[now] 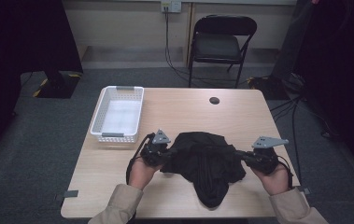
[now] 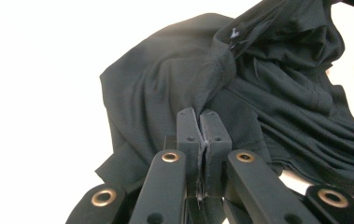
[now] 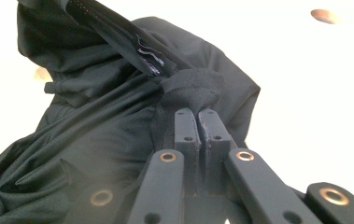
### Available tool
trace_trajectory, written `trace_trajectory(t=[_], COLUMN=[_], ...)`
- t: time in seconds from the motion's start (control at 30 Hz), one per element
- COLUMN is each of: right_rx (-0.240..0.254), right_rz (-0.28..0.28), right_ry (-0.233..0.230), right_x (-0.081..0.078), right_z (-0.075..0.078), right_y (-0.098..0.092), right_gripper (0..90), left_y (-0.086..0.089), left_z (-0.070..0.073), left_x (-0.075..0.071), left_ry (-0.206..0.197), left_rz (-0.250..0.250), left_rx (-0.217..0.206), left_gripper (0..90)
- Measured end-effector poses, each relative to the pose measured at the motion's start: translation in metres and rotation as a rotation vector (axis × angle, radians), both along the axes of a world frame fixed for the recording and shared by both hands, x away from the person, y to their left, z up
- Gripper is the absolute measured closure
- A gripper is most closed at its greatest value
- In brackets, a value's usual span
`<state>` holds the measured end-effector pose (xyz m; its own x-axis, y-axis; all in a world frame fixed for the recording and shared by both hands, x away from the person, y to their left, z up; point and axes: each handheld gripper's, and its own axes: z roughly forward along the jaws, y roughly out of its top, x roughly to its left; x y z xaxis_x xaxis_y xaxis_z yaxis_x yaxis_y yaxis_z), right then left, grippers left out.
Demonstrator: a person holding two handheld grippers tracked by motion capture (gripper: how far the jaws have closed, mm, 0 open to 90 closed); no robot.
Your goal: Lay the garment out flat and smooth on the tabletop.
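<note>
A crumpled black garment point(image 1: 206, 163) lies on the near half of the wooden table point(image 1: 184, 112), between my two hands. My left gripper point(image 1: 171, 151) is shut on the garment's left edge, and the left gripper view shows a seam of black cloth point(image 2: 214, 74) pinched between the closed jaws point(image 2: 202, 122). My right gripper point(image 1: 238, 154) is shut on the right edge; in the right gripper view a bunched fold point(image 3: 191, 88) sits clamped at the jaw tips point(image 3: 197, 119). The cloth between the grippers looks lifted and stretched, while its lower part hangs toward the table's near edge.
A white slotted basket point(image 1: 118, 113) stands at the table's left side, beyond my left gripper. A small dark round hole point(image 1: 214, 100) marks the far tabletop. A black folding chair point(image 1: 218, 44) stands behind the table, with cables on the floor at the right.
</note>
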<state>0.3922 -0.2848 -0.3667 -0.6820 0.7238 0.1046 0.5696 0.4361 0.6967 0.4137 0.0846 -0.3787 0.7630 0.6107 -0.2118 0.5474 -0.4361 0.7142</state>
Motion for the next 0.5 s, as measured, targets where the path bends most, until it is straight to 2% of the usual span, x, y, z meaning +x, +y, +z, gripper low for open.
trace_trajectory(t=[0.1,0.17,0.27,0.37,0.5], right_rx=[-0.016,-0.027,-0.066,-0.057,-0.06], right_rz=[0.016,0.042,0.063,0.06,0.04], right_ry=[-0.012,0.003,0.011,-0.007,-0.04], right_x=[0.003,0.007,0.012,0.019,0.029], right_z=[0.009,0.013,0.02,0.03,0.045], right_y=[0.0,-0.001,-0.003,-0.009,-0.014], right_gripper=[87.5,87.6,87.9,88.0,88.1], left_y=[0.004,0.006,0.008,0.009,0.008], left_z=[0.008,0.012,0.018,0.022,0.036], left_x=[0.004,0.008,0.013,0.017,0.031], left_ry=[-0.002,0.0,-0.003,-0.003,-0.013], left_rz=[0.013,0.02,0.025,0.033,0.044], left_rx=[-0.009,-0.017,-0.009,-0.015,-0.006], left_gripper=[88.7,88.7,88.7,88.7,88.7])
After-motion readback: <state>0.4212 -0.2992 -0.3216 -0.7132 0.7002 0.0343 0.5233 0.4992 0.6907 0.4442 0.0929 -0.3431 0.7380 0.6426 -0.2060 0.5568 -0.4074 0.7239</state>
